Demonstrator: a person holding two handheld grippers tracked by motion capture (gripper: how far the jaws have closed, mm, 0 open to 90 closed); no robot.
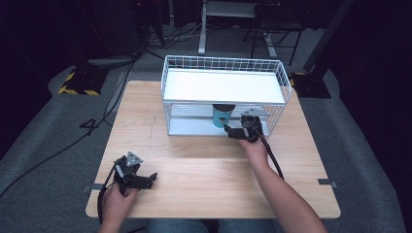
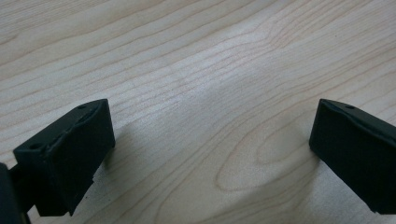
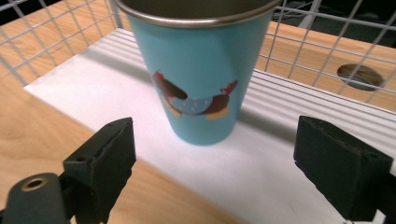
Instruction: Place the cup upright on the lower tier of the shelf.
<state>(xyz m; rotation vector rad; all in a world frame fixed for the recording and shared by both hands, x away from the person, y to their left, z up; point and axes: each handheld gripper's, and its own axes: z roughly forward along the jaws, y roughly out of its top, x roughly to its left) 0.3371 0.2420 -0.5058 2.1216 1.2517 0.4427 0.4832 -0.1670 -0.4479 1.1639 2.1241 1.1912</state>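
A teal metal cup (image 1: 221, 116) with a dog picture stands upright on the lower shelf of a white wire rack (image 1: 223, 86). In the right gripper view the cup (image 3: 201, 70) sits just beyond my open jaws, apart from both. My right gripper (image 1: 229, 130) is at the rack's front opening, open, with nothing in it. My left gripper (image 1: 151, 178) rests near the table's front left, open over bare wood (image 2: 210, 93).
The rack has a white upper shelf (image 1: 223, 85) and wire side walls (image 3: 327, 42). The wooden table (image 1: 204, 170) spreads in front of the rack. Cables trail from both grippers, and dark floor with stands lies beyond the table.
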